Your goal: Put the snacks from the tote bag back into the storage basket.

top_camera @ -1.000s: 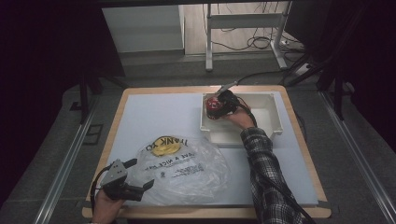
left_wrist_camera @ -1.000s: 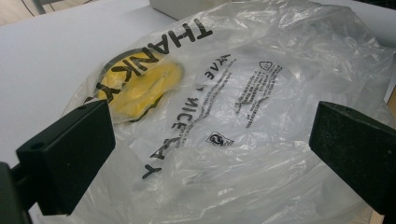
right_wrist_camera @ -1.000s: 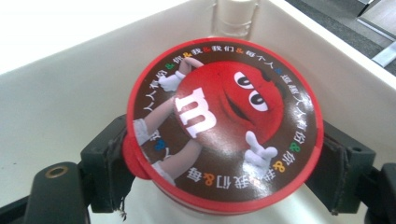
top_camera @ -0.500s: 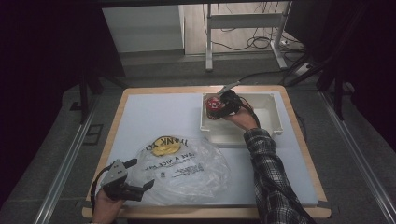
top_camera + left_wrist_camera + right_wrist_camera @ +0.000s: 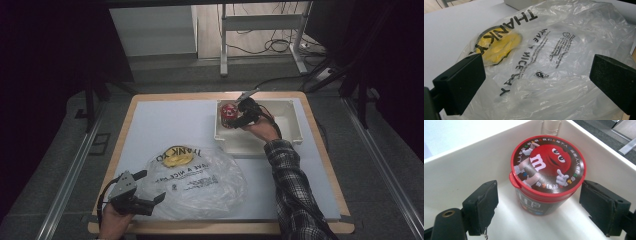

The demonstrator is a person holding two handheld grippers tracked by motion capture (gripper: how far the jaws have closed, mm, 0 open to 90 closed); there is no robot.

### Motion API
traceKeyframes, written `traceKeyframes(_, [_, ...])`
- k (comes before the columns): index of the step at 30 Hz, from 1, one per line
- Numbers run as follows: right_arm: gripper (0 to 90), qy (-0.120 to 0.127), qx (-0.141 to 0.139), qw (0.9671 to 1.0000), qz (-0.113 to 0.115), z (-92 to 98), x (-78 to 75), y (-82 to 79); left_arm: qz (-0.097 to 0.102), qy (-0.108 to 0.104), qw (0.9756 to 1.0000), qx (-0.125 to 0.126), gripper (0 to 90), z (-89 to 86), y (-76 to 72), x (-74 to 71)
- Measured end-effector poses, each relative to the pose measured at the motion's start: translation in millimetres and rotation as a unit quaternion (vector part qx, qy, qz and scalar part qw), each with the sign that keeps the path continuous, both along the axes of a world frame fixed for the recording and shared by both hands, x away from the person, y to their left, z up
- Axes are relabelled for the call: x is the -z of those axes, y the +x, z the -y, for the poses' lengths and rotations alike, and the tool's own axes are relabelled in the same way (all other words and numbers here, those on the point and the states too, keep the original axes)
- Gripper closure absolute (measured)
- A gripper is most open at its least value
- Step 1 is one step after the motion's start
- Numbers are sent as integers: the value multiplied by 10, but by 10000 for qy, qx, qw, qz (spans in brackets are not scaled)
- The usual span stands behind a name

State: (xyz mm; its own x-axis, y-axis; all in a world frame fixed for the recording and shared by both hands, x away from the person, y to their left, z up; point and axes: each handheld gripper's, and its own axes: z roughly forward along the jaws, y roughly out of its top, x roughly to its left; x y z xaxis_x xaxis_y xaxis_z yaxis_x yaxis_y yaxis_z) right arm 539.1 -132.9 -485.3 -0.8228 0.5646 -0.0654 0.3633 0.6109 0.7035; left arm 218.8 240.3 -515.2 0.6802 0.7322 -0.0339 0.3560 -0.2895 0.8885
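A red-lidded candy tub [image 5: 547,175] stands upright in the far left corner of a white bin [image 5: 290,131]; the tub [image 5: 228,114] also shows in the high view. My right gripper [image 5: 539,205] is open, its jaws on either side of the tub with gaps left and right. A clear plastic bag [image 5: 197,182] with black print and a yellow patch lies on the near left of the white table top [image 5: 165,125]. My left gripper [image 5: 145,192] is open at the bag's near left edge, and the bag [image 5: 549,57] lies between and beyond its jaws.
The bin sits at the table's far right. A wooden rim [image 5: 120,145] frames the table top. A person's checked sleeve [image 5: 292,190] crosses the right side. Metal rails [image 5: 70,175] run beside the table, and cables [image 5: 260,47] lie on the floor beyond.
Both hands have barely moved. The right gripper stays around the tub in the bin, and the left gripper holds its place at the bag.
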Motion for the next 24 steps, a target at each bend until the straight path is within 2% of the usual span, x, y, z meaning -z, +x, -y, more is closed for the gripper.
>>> traceKeyframes(24, [152, -9, -41, 10000, 15, 29, -113, -229, 11, 6, 10000, 1, 2, 6, -2, 0])
